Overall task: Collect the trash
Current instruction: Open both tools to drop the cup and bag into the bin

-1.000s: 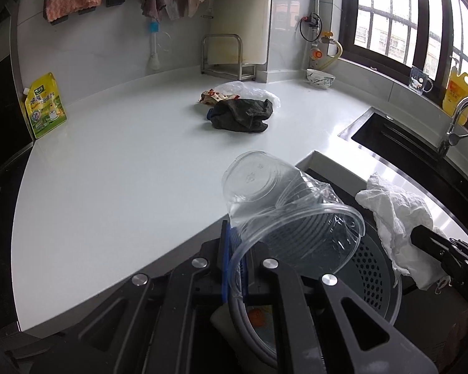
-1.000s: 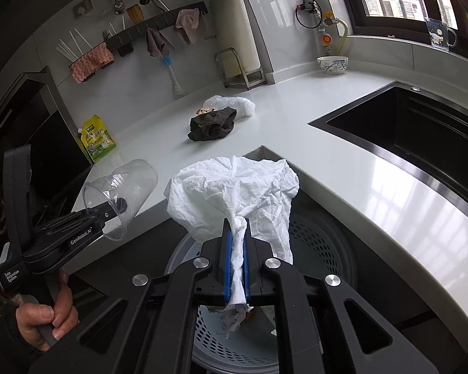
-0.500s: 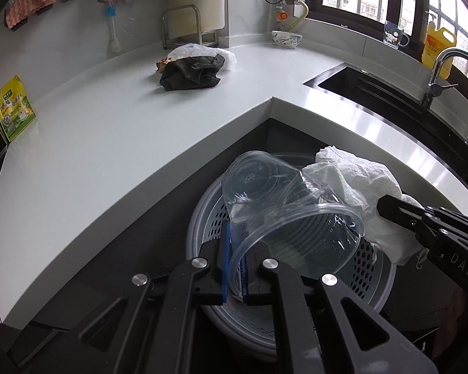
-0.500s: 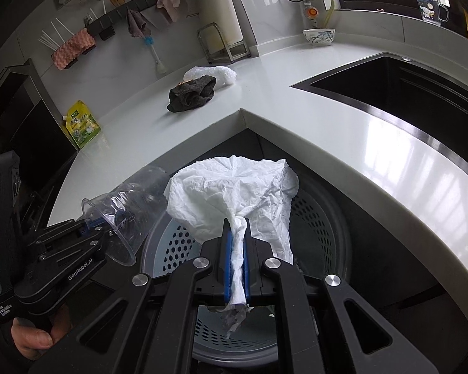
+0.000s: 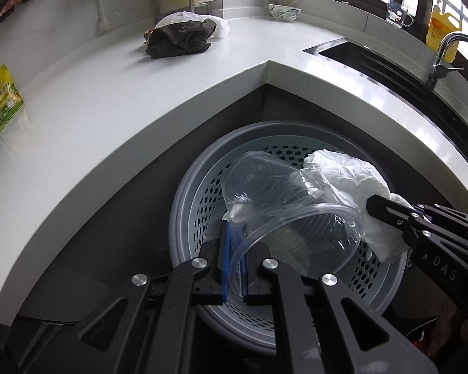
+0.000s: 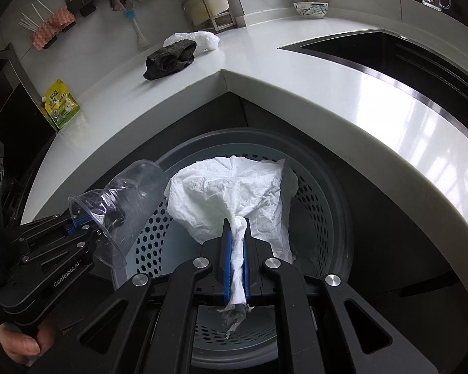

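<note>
Clear plastic cup (image 5: 284, 215), pinched at its rim in the closed left tool (image 5: 235, 255), and the white tissue (image 6: 234, 196) clamped in the closed right tool (image 6: 236, 249) both hang directly above the grey perforated bin (image 5: 199, 199), mouth open beneath them; release drops either straight in

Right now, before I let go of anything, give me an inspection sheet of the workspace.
Surface: white counter, mostly bare.
Job's things: clear plastic cup and white paper towel, both held over the perforated bin.
Clutter: dark cloth against a white plastic bag; yellow-green pouch by the wall.
Grippers: left claw shut on the cup's rim; right claw shut on the towel's twisted end.
Cables: nothing seen.
Surroundings: sink, tap, bowl.
</note>
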`<state>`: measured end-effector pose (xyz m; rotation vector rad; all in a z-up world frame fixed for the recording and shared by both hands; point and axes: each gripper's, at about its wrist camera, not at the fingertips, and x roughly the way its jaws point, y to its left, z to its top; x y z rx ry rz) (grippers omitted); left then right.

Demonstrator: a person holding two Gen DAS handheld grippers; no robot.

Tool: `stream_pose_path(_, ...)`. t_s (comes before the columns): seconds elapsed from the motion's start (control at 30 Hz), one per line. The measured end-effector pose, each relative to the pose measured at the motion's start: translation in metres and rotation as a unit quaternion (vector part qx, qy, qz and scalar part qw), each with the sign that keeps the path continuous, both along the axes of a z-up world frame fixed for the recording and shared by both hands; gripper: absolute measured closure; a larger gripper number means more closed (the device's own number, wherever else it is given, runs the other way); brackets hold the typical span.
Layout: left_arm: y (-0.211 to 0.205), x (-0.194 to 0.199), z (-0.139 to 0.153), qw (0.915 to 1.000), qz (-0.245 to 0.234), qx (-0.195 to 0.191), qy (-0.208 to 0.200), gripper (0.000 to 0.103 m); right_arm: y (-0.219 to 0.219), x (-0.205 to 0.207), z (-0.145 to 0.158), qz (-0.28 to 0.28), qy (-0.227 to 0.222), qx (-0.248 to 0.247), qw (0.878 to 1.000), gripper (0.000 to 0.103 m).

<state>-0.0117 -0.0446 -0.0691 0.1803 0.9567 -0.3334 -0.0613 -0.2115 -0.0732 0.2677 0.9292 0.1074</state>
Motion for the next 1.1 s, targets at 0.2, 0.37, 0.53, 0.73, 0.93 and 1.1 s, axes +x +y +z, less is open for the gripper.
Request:
stream_pose_path(0.2,-0.0008,0.0024,-0.0065,0.9999,0.000,0.004,0.013,0.096,0.0021,0.0024,-0.0063,0.004,0.011,-0.003,1.000,0.097)
stream_pose_path(0.37,0.0026,0.0037,-0.0070,0.9998,0.008,0.005,0.018,0.092,0.0023,0.0034,-0.0093,0.004,0.017,-0.005,1.000,0.094)
stream_pose_path(0.53,0.0062,0.0024,-0.0028,0.9998,0.019,0.002,0.007,0.047,0.0026,0.0011,-0.0070,-0.001,0.007,-0.011,1.000,0.063)
stream_pose_path(0.73,0.0075,0.0025,-0.0014,0.9997,0.022,0.004,0.005,0.047,0.0017,-0.0006,-0.0063,-0.002,0.008,-0.012,1.000,0.060)
stream_pose_path(0.93,0.0074,0.0012,-0.0003,0.9997,0.024,0.005,0.004,0.047,0.0016,-0.0017,-0.0044,-0.004,0.005,-0.011,1.000,0.059)
stream_pose_path(1.1,0.0083,0.0032,-0.0003,0.9997,0.025,0.006,0.004,0.047,0.0004,-0.0028,-0.0032,-0.006,0.003,-0.010,1.000,0.058)
